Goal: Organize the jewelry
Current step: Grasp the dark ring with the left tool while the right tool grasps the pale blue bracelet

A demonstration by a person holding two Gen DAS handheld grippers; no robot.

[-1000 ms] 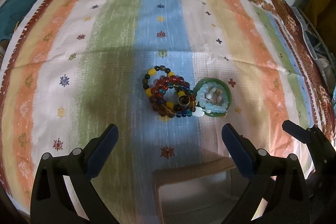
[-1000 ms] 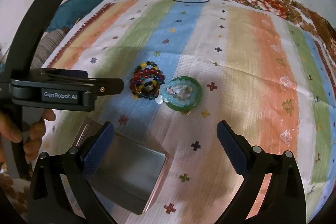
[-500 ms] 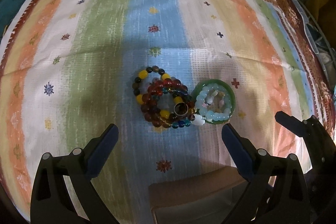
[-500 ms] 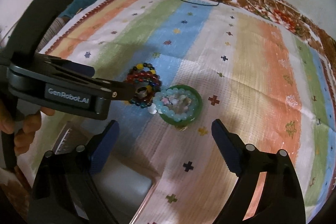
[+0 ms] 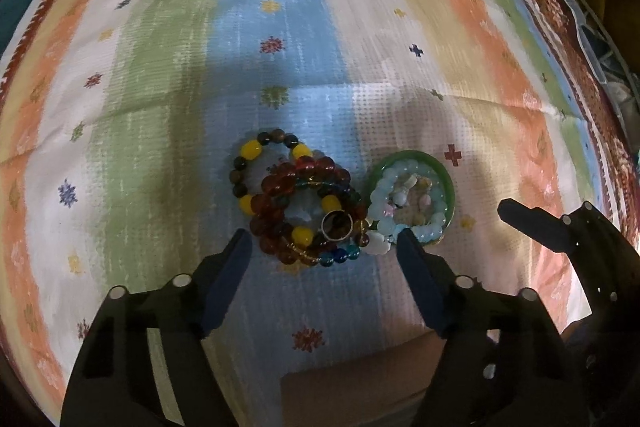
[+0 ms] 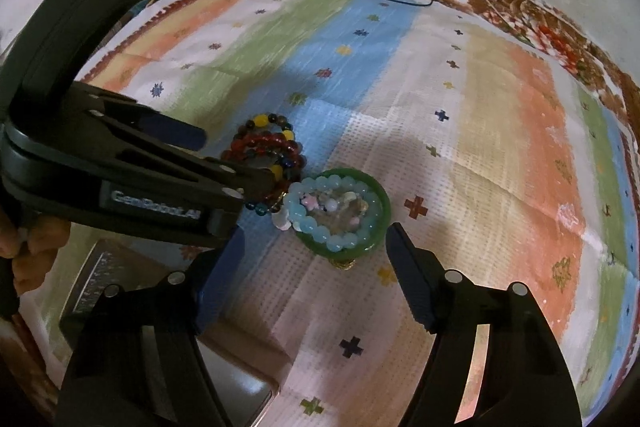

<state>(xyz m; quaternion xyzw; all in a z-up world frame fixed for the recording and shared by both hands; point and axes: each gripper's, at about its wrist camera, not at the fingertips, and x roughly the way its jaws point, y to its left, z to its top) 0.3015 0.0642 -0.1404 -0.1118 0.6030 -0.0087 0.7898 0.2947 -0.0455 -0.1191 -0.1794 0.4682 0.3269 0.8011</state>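
The left claw (image 5: 324,251) is closing, nothing pinched yet, its tips flanking the lower edge of the bead bracelets (image 5: 296,203) heaped at frame center with a metal ring (image 5: 337,225) on top. The right claw (image 6: 312,243) is closing too, empty, just below the green dish (image 6: 380,217) holding pale blue beads (image 6: 320,227). Both lie on the striped cloth (image 5: 160,87); a metal tin (image 6: 116,287) sits lower left.

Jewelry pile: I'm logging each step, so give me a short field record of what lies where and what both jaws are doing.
surface: striped cloth
dark pile: beaded bracelets, metal ring on top
green bangle: pale blue bracelet inside
left gripper: jaws closing, nothing held
right gripper: jaws closing, nothing held
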